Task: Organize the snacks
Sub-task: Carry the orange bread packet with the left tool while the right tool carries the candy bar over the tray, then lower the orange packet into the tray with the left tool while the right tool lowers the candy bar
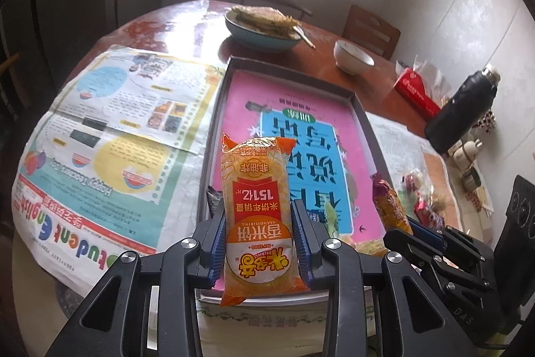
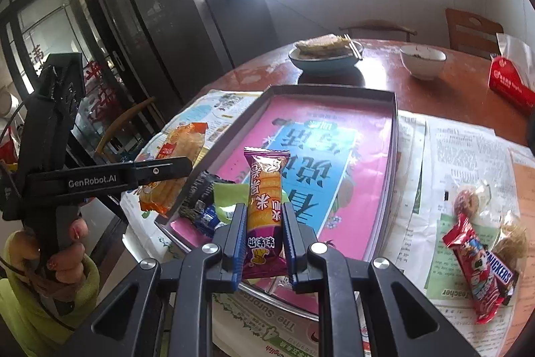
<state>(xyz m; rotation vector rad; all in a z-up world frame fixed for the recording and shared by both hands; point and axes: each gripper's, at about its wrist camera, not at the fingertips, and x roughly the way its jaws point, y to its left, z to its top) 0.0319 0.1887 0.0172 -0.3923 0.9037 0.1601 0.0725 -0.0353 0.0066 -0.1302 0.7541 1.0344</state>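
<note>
- Holding: left gripper [image 1: 259, 243] clamps orange rice-cracker pack [image 1: 257, 209]; right gripper [image 2: 260, 240] clamps purple snack bar [image 2: 264, 203].
- Lower both flat into tray [image 2: 391, 156], beside packets at its near-left corner [image 2: 207, 206], before releasing.

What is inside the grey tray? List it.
The grey tray holds a pink and blue printed sheet lining its floor and, at the near left corner, a dark packet, a blue one and a green one. The held purple snack hides part of them.

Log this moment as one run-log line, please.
left gripper: shut on orange rice-cracker pack | right gripper: shut on purple snack bar | both over tray | loose snacks on newspaper
</note>
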